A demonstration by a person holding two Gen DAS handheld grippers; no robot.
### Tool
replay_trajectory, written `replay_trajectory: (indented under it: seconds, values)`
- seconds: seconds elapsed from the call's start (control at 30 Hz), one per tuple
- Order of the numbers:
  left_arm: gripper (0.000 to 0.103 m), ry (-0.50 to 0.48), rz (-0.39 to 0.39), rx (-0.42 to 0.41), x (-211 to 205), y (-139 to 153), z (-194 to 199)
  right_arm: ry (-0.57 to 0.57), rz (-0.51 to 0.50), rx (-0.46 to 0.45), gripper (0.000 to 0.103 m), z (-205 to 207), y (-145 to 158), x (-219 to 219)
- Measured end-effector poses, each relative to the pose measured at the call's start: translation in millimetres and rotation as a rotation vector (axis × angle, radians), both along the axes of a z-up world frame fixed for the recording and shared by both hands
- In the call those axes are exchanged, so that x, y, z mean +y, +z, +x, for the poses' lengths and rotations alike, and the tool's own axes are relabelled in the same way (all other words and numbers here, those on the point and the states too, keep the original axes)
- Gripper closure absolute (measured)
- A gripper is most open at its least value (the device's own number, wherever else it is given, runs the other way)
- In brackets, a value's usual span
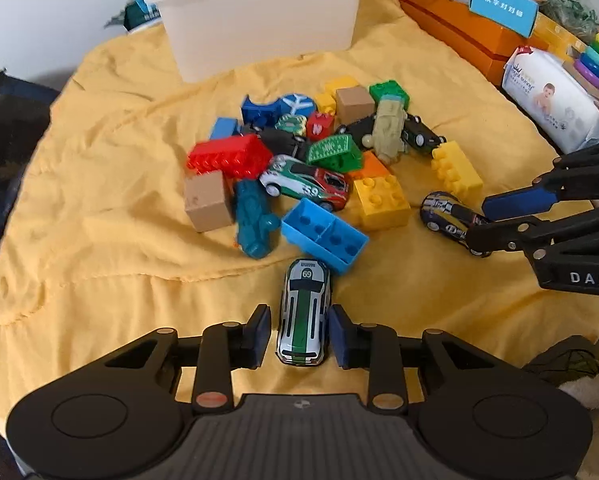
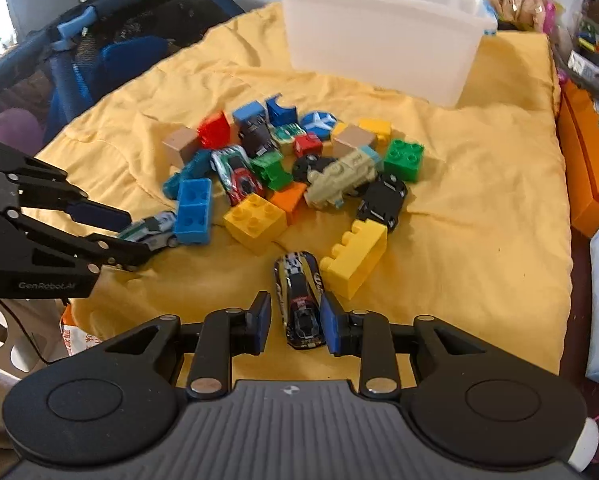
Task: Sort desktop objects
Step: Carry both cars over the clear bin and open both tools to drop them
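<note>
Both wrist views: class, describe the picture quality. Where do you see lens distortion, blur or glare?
Left wrist view: fisheye bending curves the yellow cloth toward dark corners; the white bin is washed out by bright light; the white-and-green toy car looks sharp. Right wrist view: same barrel distortion; the clutter at the right edge is smeared and soft; the black-and-gold toy car shows shiny glare.
</note>
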State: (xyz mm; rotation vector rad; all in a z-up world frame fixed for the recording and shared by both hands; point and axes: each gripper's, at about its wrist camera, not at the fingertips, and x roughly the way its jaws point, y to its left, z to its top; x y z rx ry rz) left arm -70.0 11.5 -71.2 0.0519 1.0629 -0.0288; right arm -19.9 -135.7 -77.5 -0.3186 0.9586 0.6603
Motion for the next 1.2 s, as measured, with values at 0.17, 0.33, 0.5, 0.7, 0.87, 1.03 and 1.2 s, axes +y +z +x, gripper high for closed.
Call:
replay_trajectory:
  seconds: [0.17,0.33,0.5,0.7,0.87,1.03,1.2]
  values:
    - [0.068,-0.003,-0.033,0.007,5.7,-8.4,-1.4,-0.008,-0.018,-0.013,0.063,2.7,-10.6,0.5]
    - [0.07,-0.024,-0.035,-0.008,5.5,-7.2,-2.2,0.027,-0.04,-0.041,0.07,0.3,-21.6,4.8]
    - [0.07,-0.026,-0.025,-0.041,10.3,23.2,-8.3,0.099,-0.055,-0.048,0.07,-6.1,-3.7,9.8]
    - [0.07,-0.014,-0.034,-0.14,19.7,63.4,8.4,0.067,0.005,-0.1,0.07,7.4,29.3,7.2]
    - [0.07,-0.014,0.013,-0.239,22.5,91.0,49.2,-0.004,0.068,-0.154,0.07,44.9,57.6,8.8]
    - [0.07,-0.002,0.05,-0.343,29.0,125.6,102.2,-0.049,0.11,-0.26,0.07,97.1,92.2,19.9]
    - [0.07,0.027,0.083,-0.421,41.3,151.9,167.9,-0.1,0.133,-0.347,0.069,159.9,120.8,37.3]
